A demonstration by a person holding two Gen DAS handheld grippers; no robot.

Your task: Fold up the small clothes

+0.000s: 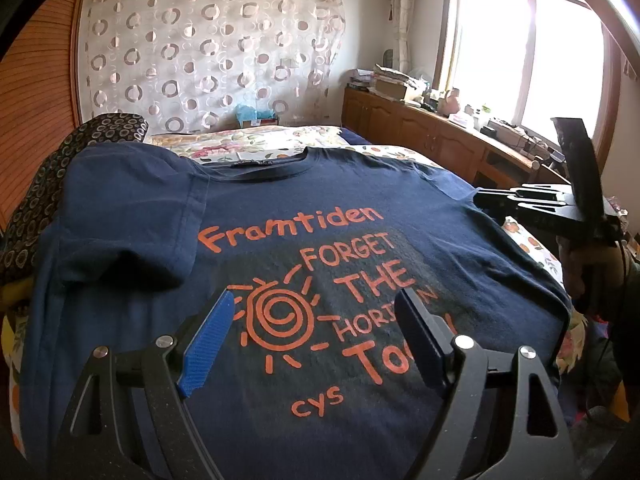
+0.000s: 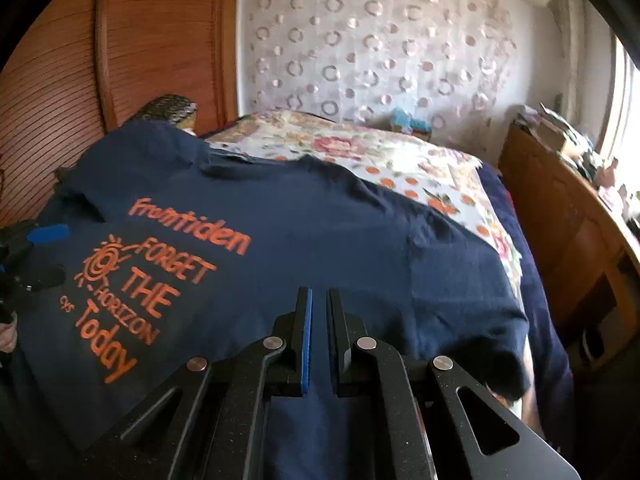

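Floral bedspread [image 2: 400,160] under navy T-shirt [image 1: 320,208], wooden cabinets [image 1: 420,132] alongside

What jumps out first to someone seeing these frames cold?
The navy T-shirt with orange lettering and a spiral sun print, spread face up across the floral bedspread, one sleeve folded in over the chest. Next, the left tongs hang wide open over the print, while the right tongs are shut above the shirt's other side. Behind, a circle-patterned curtain covers the wall.

Navy T-shirt [image 1: 280,208], orange lettering
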